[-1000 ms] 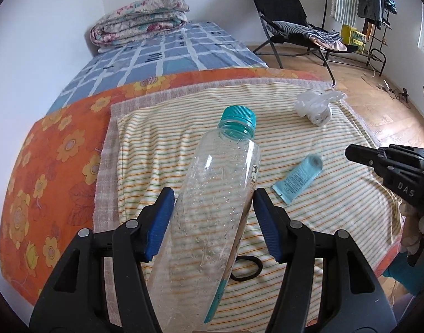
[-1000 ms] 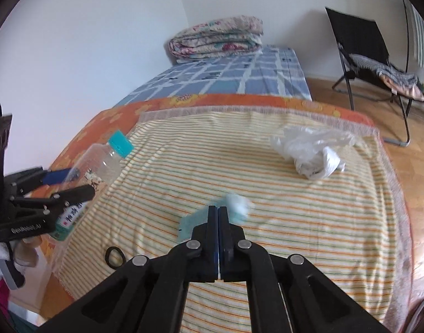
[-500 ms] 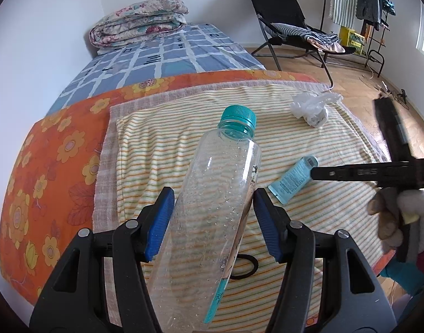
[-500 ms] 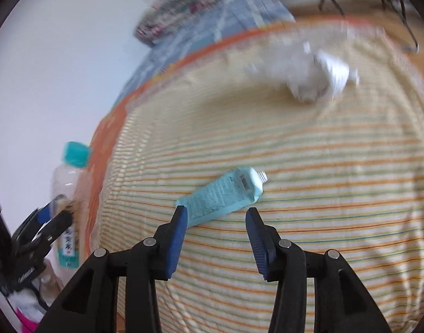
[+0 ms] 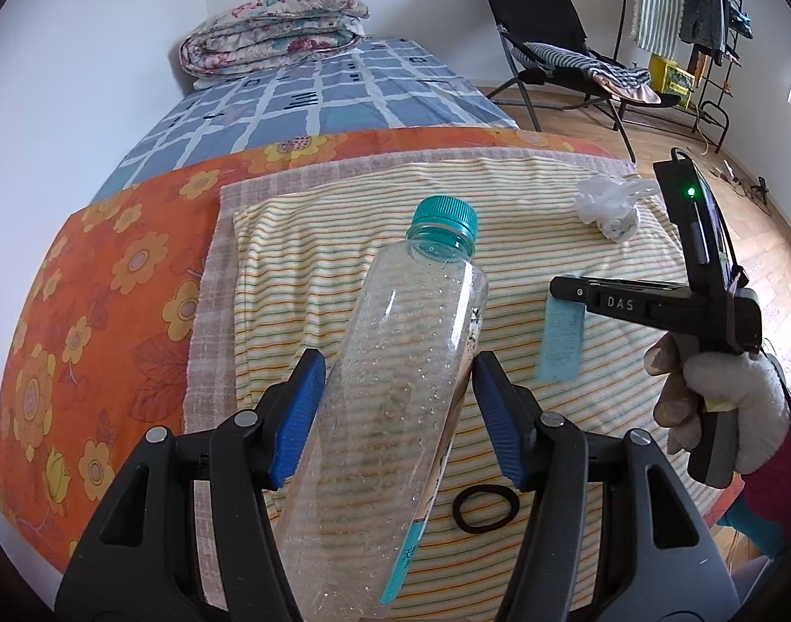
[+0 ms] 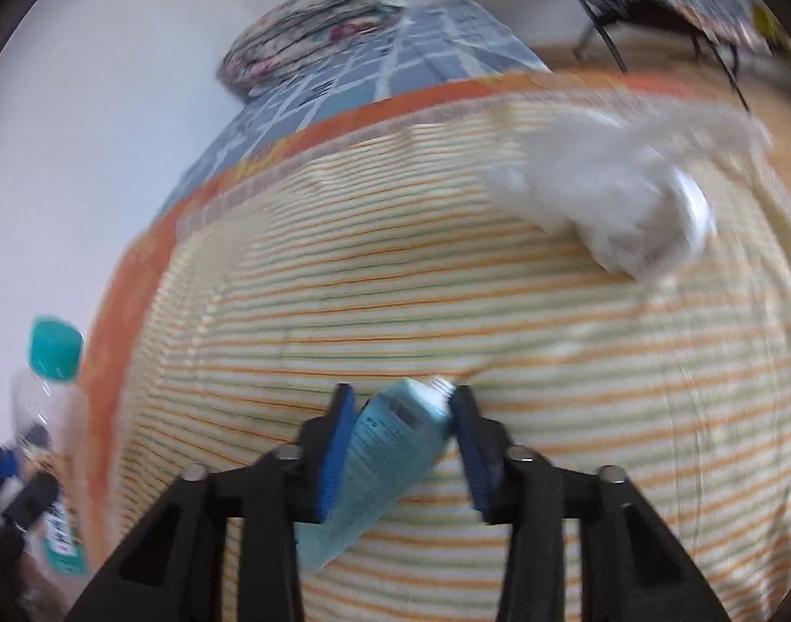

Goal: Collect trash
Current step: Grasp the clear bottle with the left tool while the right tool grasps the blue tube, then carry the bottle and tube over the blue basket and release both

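Note:
My left gripper (image 5: 398, 417) is shut on a clear plastic bottle (image 5: 395, 414) with a teal cap, held above the striped cloth (image 5: 317, 269). The bottle also shows at the left of the right wrist view (image 6: 51, 414). My right gripper (image 6: 403, 435) is open, its blue pads either side of a light blue tube (image 6: 379, 456) that lies on the cloth. The left wrist view shows the tube (image 5: 560, 344) under the right gripper (image 5: 566, 290). A crumpled white plastic bag (image 5: 610, 205) lies at the cloth's far right and is blurred in the right wrist view (image 6: 618, 197).
A black hair tie (image 5: 483, 509) lies on the cloth near its front edge. The cloth covers an orange flowered sheet (image 5: 110, 285) on a bed with a folded quilt (image 5: 271, 28) at the head. A black folding chair (image 5: 561, 46) and a clothes rack (image 5: 701, 26) stand on the wooden floor.
My right gripper has opened and come down over the light blue tube, which now lies between its pads. My left gripper still holds the bottle in the same place.

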Tool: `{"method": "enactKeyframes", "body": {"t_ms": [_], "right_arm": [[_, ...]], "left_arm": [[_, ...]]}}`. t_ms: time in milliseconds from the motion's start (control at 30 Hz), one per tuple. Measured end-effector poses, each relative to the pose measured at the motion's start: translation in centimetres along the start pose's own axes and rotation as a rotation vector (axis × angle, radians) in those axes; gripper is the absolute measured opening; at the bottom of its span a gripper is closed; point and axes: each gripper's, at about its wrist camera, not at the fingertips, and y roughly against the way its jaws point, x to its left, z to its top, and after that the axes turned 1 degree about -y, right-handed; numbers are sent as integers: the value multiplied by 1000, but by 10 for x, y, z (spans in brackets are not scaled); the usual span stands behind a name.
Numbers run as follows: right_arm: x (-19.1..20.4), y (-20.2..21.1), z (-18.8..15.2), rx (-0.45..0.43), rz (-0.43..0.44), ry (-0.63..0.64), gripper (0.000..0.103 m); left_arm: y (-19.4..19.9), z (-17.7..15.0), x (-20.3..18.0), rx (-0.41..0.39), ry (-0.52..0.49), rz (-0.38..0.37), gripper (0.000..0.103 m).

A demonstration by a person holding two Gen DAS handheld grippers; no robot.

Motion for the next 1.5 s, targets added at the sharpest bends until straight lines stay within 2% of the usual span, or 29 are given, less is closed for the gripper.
{"method": "enactKeyframes", "body": {"t_ms": [233, 600, 867, 1167, 1333, 1500], "right_arm": [[14, 10, -8, -22, 58, 24, 17], [36, 95, -33, -133, 70, 173, 17], [36, 156, -71, -148, 69, 262, 17], [22, 205, -123, -136, 70, 290, 17], [14, 225, -155, -128, 60, 304, 17], [7, 233, -184, -102, 55, 306, 17]], "left_arm": [[4, -4, 8, -4, 17, -5, 61], [53, -10, -3, -64, 65, -93, 61], [87, -33, -38, -85, 46, -142, 61], [112, -71, -76, -98, 62, -172, 61], [117, -89, -96, -94, 60, -191, 61], [112, -112, -115, -58, 46, -212, 61]]}}
